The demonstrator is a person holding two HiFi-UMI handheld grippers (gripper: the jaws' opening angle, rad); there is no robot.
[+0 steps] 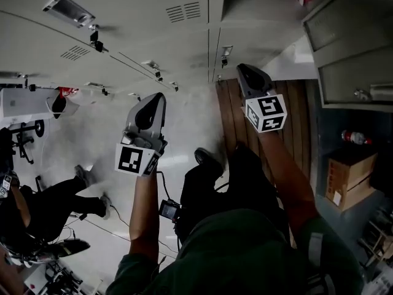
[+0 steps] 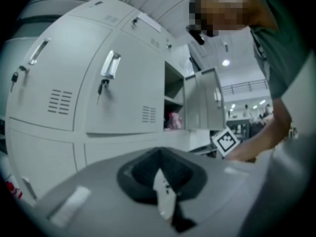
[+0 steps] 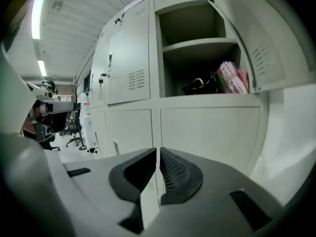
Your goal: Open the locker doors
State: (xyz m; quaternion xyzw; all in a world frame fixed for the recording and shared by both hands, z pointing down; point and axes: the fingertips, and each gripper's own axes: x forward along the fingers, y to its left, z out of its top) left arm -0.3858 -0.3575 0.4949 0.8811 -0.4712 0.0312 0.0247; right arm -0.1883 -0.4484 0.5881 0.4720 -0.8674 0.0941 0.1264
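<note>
A bank of pale grey lockers (image 1: 123,35) fills the top of the head view. One upper locker (image 3: 197,48) stands open, its door (image 3: 261,43) swung right; a black bag (image 3: 197,87) and a pink packet (image 3: 232,78) lie under its shelf. The neighbouring upper door (image 3: 129,65) is closed, as are the lower doors (image 3: 207,132). My right gripper (image 3: 158,152) (image 1: 249,71) is shut and empty, pointing at the seam between the two lower doors. My left gripper (image 2: 159,157) (image 1: 153,100) is shut on nothing, short of closed doors with handles (image 2: 109,65).
A brown slatted board (image 1: 295,103) lies below the open locker. A cardboard box (image 1: 347,174) and a bottle (image 1: 353,137) sit at the right. At the left a person in dark clothes (image 1: 43,204) sits near an office chair (image 1: 24,140). Cables trail on the pale floor (image 1: 110,226).
</note>
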